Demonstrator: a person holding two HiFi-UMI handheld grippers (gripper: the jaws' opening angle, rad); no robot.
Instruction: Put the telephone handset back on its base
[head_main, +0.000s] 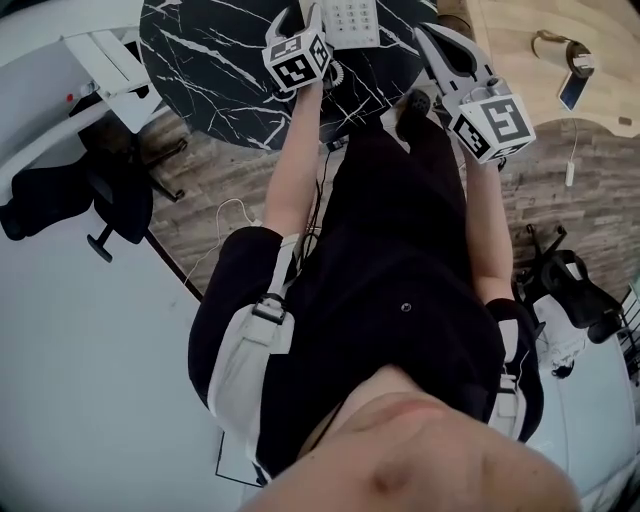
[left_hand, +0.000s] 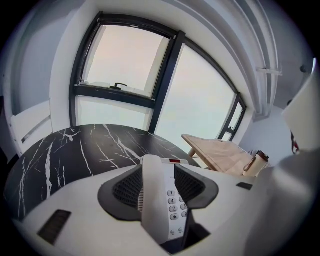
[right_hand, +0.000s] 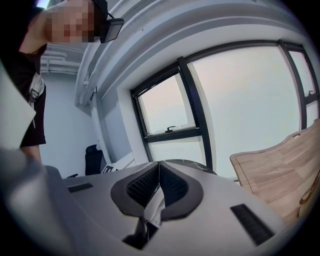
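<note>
— What's the left gripper (head_main: 300, 20) doing?
— Its jaws are wide apart and grip nothing. The telephone base (left_hand: 176, 207) shows in the gap just past them.
— And the handset (left_hand: 152, 195)?
— It lies along the base's left side, on the black marble table (left_hand: 90, 150).
— The right gripper (right_hand: 159, 165)?
— Its jaws are closed, with the tips touching. Farther off are a wooden board (left_hand: 220, 152) and the window (left_hand: 125, 60).

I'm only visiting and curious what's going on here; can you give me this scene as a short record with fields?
surface: round black marble table
telephone: white, keypad facing up, on the table
handset: appears seated on the telephone, along its left side
left gripper: jaws apart, telephone between them, pads not pressing
right gripper: jaw tips together, nothing clearly held
</note>
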